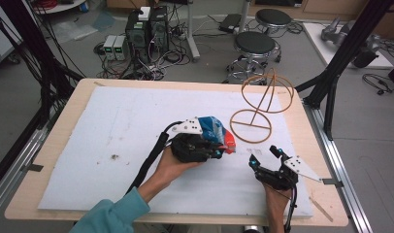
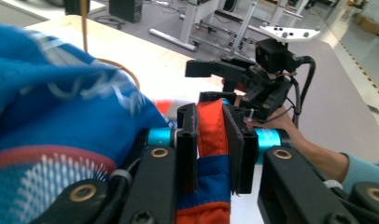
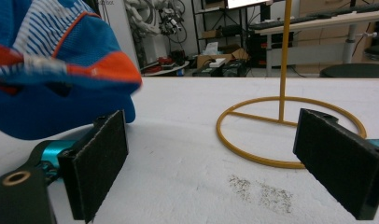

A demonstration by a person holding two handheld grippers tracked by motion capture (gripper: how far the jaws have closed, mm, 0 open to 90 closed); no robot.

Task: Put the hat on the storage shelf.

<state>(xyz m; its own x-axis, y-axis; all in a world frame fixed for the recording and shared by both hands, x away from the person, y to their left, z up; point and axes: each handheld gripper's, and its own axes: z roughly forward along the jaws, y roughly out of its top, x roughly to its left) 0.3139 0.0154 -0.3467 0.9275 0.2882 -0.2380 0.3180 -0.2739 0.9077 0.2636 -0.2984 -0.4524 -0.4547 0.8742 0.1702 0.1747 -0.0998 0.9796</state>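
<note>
Both grippers are black: the left gripper [image 1: 223,151] and right gripper [image 1: 267,156] each carry a grey three-cornered plate, teal jaw fittings and a black cable; a teal sleeve [image 1: 112,213] shows lower left.

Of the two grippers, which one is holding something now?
The left gripper: its jaws are shut on the orange edge of the blue cloth. The right gripper stands open, nothing between its jaws.
</note>
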